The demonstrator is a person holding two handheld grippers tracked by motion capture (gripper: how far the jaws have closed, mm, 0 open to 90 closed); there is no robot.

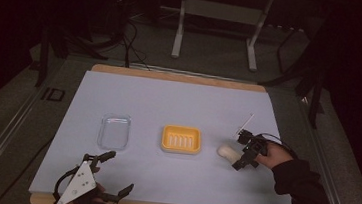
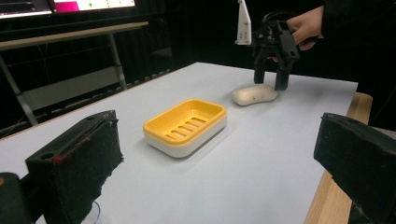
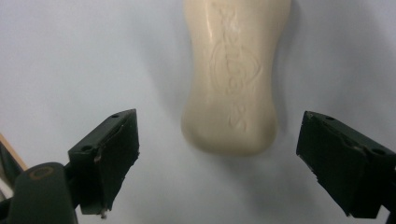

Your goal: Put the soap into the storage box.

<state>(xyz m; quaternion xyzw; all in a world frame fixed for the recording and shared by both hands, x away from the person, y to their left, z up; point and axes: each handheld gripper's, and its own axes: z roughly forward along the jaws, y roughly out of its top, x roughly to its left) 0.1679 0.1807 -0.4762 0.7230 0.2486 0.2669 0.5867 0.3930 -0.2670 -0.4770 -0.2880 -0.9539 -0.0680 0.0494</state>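
Right gripper [image 1: 244,151] hangs over the soap bar [image 3: 233,74], jaws spread wide, nothing pinched. Best to drop straight down, straddle the narrow waist, then squeeze gently since it looks slippery. Left gripper [image 1: 111,175] sits spread and idle near the table edge.

Soap bar [image 3: 233,74] smooth, waxy, embossed; soap dish [image 2: 186,125] glossy plastic

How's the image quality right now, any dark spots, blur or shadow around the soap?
High view: dim, room beyond the table nearly black, soap small and pale. Left gripper view: brighter, dish sharp, near jaws soft. Right gripper view: soap evenly lit, embossing readable, faint shadow along its near end; the open right hand-held gripper is slightly blurred.
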